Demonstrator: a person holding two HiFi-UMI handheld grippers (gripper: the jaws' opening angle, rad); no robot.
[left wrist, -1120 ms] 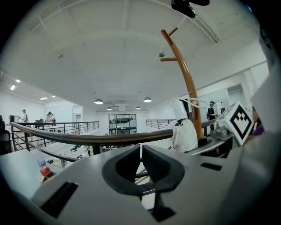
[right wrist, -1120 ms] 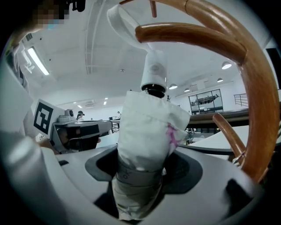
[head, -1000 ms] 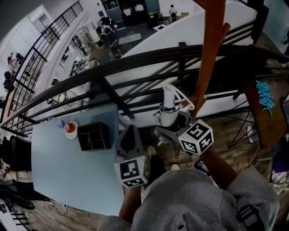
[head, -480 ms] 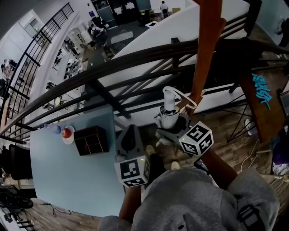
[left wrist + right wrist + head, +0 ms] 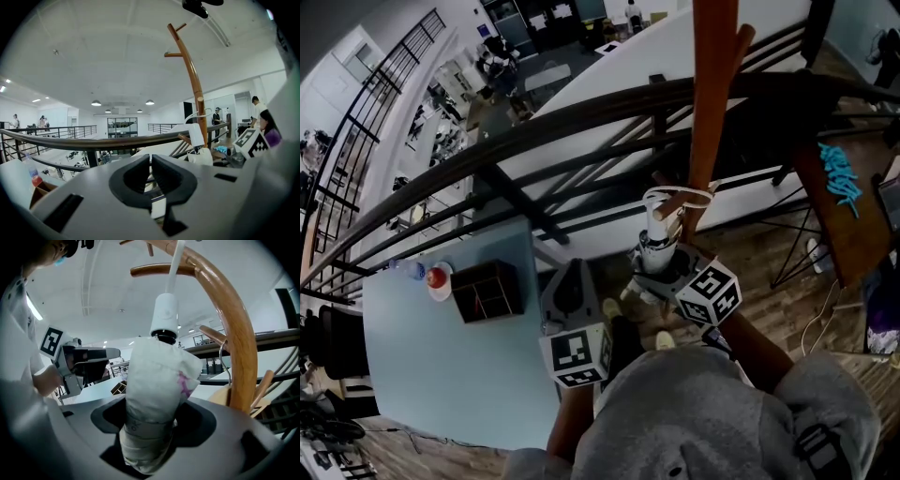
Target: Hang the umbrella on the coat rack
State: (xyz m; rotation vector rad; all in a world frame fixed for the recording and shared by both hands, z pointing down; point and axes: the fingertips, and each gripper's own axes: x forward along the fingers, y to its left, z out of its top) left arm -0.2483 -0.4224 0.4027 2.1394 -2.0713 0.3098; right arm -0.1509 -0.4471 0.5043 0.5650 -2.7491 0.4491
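The folded white umbrella (image 5: pixel 652 246) stands upright in my right gripper (image 5: pixel 661 267), which is shut on its cloth body (image 5: pixel 157 380). Its white handle (image 5: pixel 165 315) points up. From the handle the white strap loop (image 5: pixel 677 197) lies round a short lower peg (image 5: pixel 667 202) of the brown wooden coat rack (image 5: pixel 712 94). In the right gripper view the strap (image 5: pixel 174 258) runs up past a peg (image 5: pixel 159 270), right beside the curved rack post (image 5: pixel 234 333). My left gripper (image 5: pixel 570 292) hangs lower left of the umbrella. It is shut and holds nothing (image 5: pixel 150 176).
A black railing (image 5: pixel 534 131) runs across just behind the rack. At the left a light blue table (image 5: pixel 441 366) carries a dark box (image 5: pixel 490 291) and a red-topped item (image 5: pixel 439 277). A wooden hanger with a metal hook (image 5: pixel 224 363) hangs on the rack. Turquoise stuff (image 5: pixel 842 169) lies at the right.
My right gripper has carried the umbrella up and towards the rack post. The strap loop, loose beside the post before, now sits round the lower peg. The left gripper has stayed put.
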